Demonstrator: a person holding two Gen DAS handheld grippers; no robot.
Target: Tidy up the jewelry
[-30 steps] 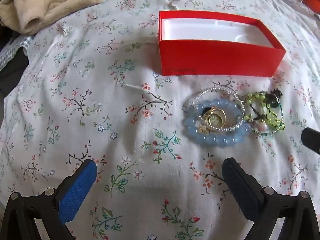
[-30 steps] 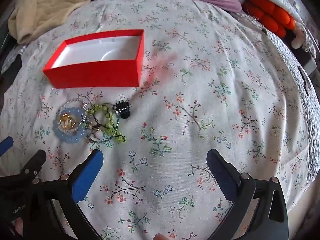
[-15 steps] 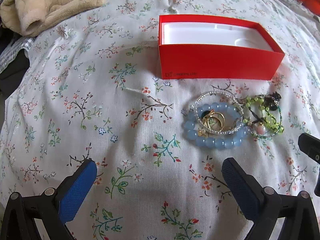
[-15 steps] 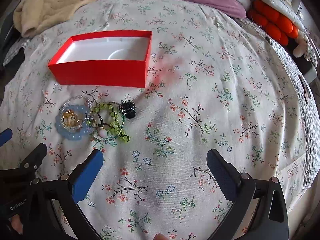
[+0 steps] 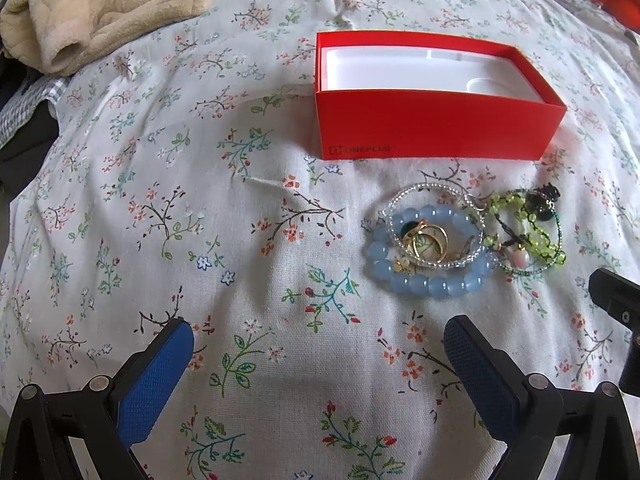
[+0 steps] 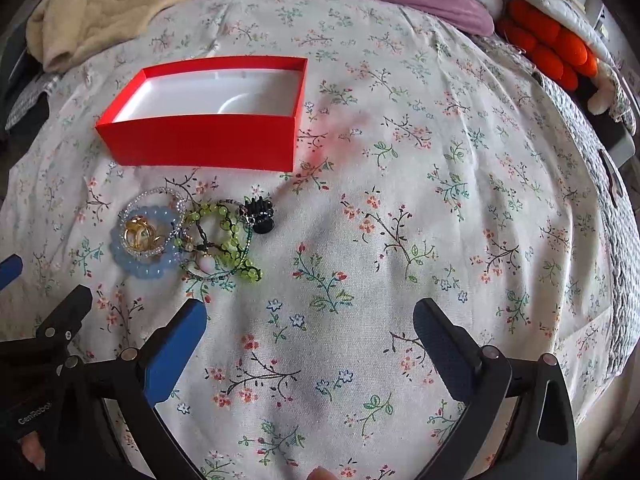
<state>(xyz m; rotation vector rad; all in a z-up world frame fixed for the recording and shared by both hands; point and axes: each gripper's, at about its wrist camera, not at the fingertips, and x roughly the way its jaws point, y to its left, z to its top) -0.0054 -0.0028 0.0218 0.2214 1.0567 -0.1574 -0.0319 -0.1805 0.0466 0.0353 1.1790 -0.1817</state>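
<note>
the jewelry pile [image 5: 460, 240] lies on the flowered bed cover [image 5: 200, 240], just in front of the red box [image 5: 436, 124], whose white inside holds nothing so far. in the pile a blue bead bracelet [image 5: 424, 280] rings some gold rings [image 5: 426, 240], a clear bead loop [image 5: 432, 192] overlaps it, and a green bead strand [image 5: 520, 240] with a black clip [image 5: 542, 200] tangles off to one side. the left tongs [image 5: 316, 360] are spread wide and carry nothing; the pile sits ahead of them and off toward their right finger, fairly near. the right tongs [image 6: 310, 340] are likewise spread and bare, and from their view the pile [image 6: 188, 232] lies ahead and off past their left finger, so it sits between the two tools. the blue bracelet is the nearest piece to the left tongs, the green strand and clip nearer the right ones. the pile runs side to side, parallel to the box's long front wall, so a short lift forward should carry any piece over that wall.
</note>
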